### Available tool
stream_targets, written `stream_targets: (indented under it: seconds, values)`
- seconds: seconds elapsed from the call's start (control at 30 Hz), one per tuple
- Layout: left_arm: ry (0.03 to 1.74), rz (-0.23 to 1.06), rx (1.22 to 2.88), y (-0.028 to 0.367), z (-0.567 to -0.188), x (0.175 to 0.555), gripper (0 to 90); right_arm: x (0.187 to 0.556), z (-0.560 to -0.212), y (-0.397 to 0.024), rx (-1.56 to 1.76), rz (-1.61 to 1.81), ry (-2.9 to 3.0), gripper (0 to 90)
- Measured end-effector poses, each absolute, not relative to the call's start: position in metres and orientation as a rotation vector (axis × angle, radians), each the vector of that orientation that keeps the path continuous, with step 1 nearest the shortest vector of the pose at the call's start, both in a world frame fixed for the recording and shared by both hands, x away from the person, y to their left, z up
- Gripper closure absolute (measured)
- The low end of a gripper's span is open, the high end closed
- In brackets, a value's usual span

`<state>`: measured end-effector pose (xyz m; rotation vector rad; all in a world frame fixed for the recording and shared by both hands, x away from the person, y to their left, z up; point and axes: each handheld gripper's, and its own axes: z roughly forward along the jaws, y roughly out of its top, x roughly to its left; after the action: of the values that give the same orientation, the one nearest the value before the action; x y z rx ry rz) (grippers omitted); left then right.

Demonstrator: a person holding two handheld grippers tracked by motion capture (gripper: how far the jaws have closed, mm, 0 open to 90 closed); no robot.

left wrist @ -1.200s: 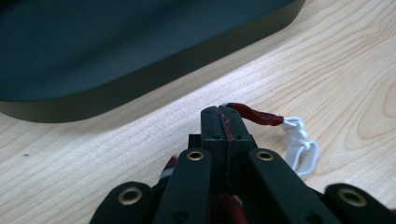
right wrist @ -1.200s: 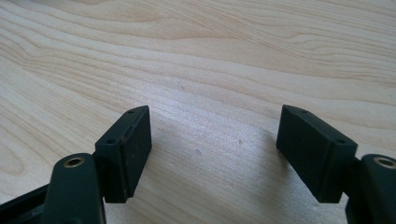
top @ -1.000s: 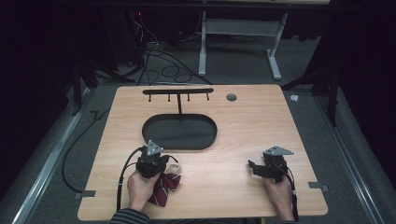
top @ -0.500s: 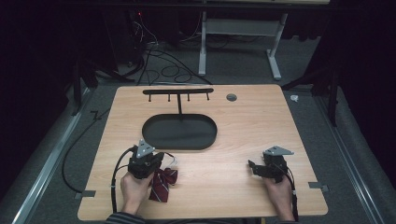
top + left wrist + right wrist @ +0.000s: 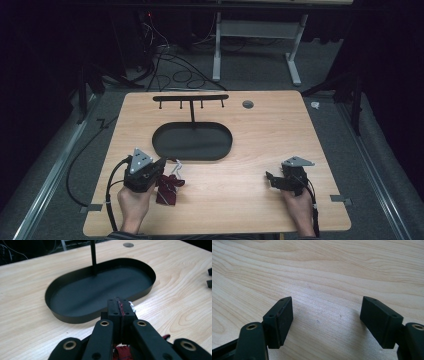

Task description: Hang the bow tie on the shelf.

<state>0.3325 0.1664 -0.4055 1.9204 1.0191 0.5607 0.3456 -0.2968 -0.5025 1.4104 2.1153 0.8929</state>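
Observation:
My left gripper (image 5: 162,166) is at the table's front left, with its jaws closed on a dark red fabric piece (image 5: 168,188) that hangs below it. A whitish loop (image 5: 175,166) shows at the jaw tips. In the left gripper view, red thread (image 5: 121,307) is pinched between the shut pads, and more of the red fabric piece (image 5: 122,351) shows beneath them. A black oval tray (image 5: 192,156) lies just beyond; a thin post rises from it to a bar with hooks (image 5: 190,98). My right gripper (image 5: 270,180) rests at the front right, open over bare wood (image 5: 325,320).
The black oval tray (image 5: 62,315) fills the middle of the left gripper view, and its post (image 5: 93,255) rises at the back. A round grey grommet (image 5: 247,104) sits in the wooden table (image 5: 270,130) near the far edge. Cables and a desk frame lie on the floor beyond.
My left gripper has moved left and risen a little, taking the red fabric piece with it. The right gripper has stayed put.

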Motion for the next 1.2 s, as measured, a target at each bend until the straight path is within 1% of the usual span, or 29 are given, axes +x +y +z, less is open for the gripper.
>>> stream_targets:
  seconds: [0.27, 0.63, 1.2]
  values:
    - [0.993, 0.601, 1.884, 0.17, -0.388, 0.327, 89.9, 0.346, -0.503, -0.297, 1.408, 0.893, 2.115, 27.9]
    - [0.97, 0.612, 1.872, 0.169, -0.375, 0.328, 89.9, 0.346, -0.503, -0.297, 1.408, 0.893, 2.115, 27.9]
    - [0.943, 0.589, 1.84, 0.169, -0.353, 0.342, 89.9, 0.346, -0.503, -0.297, 1.408, 0.894, 2.116, 27.9]
